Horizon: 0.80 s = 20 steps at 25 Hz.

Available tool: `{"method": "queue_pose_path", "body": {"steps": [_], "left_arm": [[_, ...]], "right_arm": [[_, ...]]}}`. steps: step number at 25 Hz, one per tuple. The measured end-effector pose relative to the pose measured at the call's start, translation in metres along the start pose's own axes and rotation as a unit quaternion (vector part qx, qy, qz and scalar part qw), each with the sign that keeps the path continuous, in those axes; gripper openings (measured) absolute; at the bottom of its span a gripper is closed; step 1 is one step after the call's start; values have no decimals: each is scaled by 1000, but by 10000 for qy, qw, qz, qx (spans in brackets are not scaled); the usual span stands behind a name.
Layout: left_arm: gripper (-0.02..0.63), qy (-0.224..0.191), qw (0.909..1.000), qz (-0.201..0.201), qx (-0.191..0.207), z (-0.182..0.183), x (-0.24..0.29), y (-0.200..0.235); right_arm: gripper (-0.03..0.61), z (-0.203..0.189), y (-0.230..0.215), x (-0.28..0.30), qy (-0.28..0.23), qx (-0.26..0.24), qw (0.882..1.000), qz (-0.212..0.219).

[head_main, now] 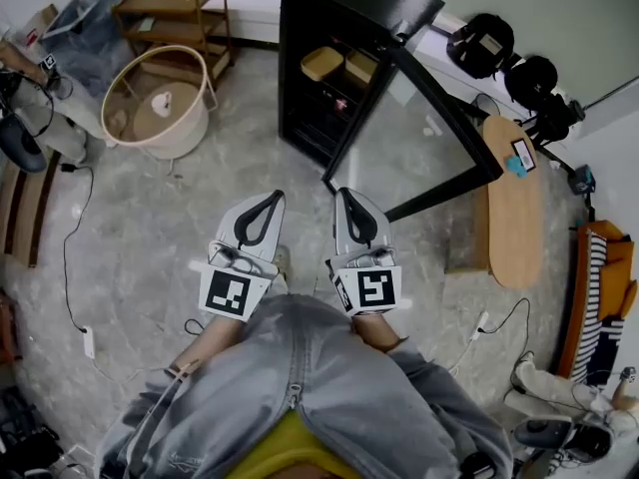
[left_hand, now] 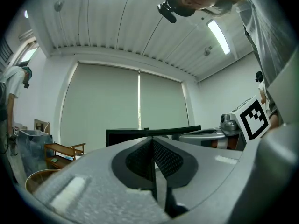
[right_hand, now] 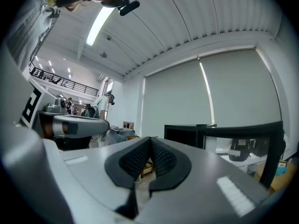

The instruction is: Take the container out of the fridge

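In the head view, the container [head_main: 321, 63] sits on an upper shelf inside the black fridge [head_main: 344, 13], just beside a second tan container [head_main: 360, 67]; you cannot tell from here which of the 2 is wanted. Both look like small, stiff, lidded boxes, probably light, and a chilled wall may be slick, so take the near wall or rim squarely instead of pinching a corner. The glass door [head_main: 429, 133] stands swung wide to your right, its lower edge close to the right tongs [head_main: 342, 194], while the left tongs [head_main: 275, 197] have bare floor ahead; a round basket [head_main: 190, 133] is well off to the left and a wooden bench [head_main: 514, 223] lies beyond the door. In the left gripper view, the left tongs [left_hand: 152, 141] are clenched on nothing, pointing level at the fridge [left_hand: 124, 136]. In the right gripper view, the right tongs [right_hand: 149, 140] are likewise clenched and empty at the tips, with the fridge [right_hand: 184, 133] ahead and the door frame [right_hand: 243, 127] crossing on the right. Judge the shelf opening as tight: the shelf edge, the neighbouring box and the door all limit your path.
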<state>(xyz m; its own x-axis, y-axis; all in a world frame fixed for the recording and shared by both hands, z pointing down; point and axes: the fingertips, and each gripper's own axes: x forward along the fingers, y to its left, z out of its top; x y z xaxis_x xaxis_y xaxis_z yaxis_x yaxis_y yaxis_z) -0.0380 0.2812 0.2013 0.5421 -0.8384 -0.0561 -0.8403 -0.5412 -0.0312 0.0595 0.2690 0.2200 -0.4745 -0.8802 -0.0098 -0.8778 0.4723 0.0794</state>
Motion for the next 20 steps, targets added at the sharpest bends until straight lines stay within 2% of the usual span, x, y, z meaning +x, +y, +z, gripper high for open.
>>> {"method": "queue_pose_path", "body": {"steps": [4, 9, 20], "left_arm": [[6, 34, 9999, -149, -10, -10, 36, 42], [6, 91, 9994, -323, -106, -21, 73, 72], [6, 262, 9978, -551, -265, -44, 129, 97]], "right_arm": [[1, -11, -11, 50, 87, 50, 9998, -178], [1, -17, -25, 89, 185, 40, 9993, -329], [0, -33, -56, 139, 404, 102, 9983, -395]]}}
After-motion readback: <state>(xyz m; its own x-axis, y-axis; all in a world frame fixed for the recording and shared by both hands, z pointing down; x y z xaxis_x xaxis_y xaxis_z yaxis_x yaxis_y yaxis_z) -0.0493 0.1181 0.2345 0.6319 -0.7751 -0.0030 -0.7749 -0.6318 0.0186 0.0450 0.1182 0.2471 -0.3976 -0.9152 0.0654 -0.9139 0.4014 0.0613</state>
